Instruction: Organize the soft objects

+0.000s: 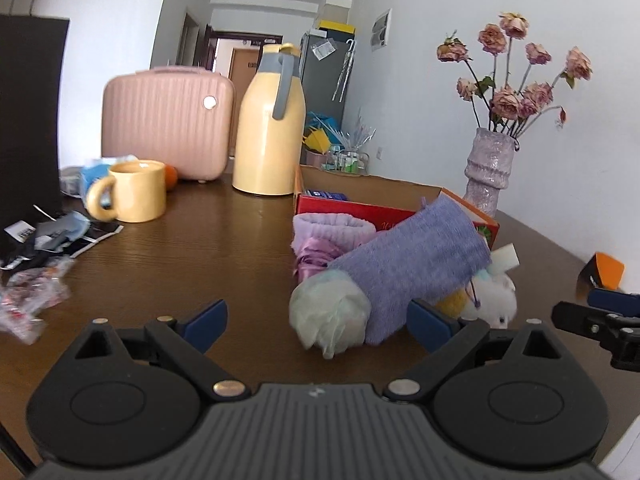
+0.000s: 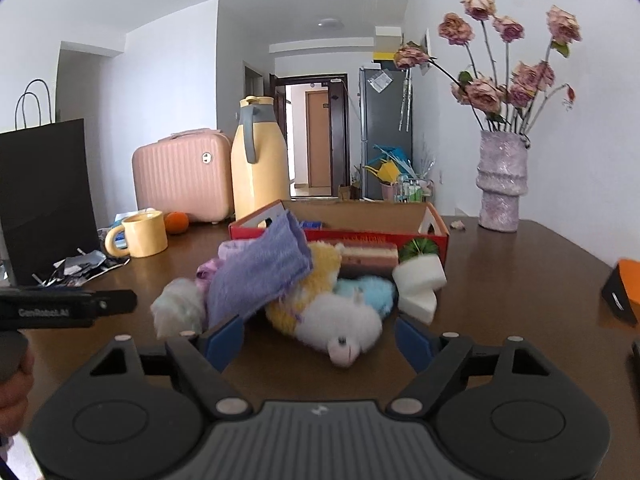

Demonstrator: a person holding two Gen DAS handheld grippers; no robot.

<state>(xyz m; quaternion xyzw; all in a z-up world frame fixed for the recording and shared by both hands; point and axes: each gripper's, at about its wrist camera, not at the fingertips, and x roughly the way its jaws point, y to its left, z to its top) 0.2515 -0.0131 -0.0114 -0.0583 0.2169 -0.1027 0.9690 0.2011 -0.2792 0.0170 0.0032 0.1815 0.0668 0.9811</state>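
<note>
A heap of soft things lies on the brown table in front of a red open box (image 2: 438,240): a purple knitted cloth (image 1: 416,268) (image 2: 260,276), a pale mesh puff (image 1: 328,316) (image 2: 176,312), a pink-purple scrunchie bundle (image 1: 324,232), a white, yellow and blue plush toy (image 2: 340,328) (image 1: 494,304) and white sponge blocks (image 2: 418,284). My left gripper (image 1: 320,324) is open, its fingertips either side of the puff and cloth. My right gripper (image 2: 320,342) is open around the plush toy, empty.
Behind stand a yellow jug (image 1: 270,128), a yellow mug (image 1: 134,190), a pink case (image 1: 168,120) and a vase of dried roses (image 2: 502,180). Wrappers (image 1: 36,272) and a black bag (image 2: 44,200) are at left, an orange-black box (image 2: 626,288) at right.
</note>
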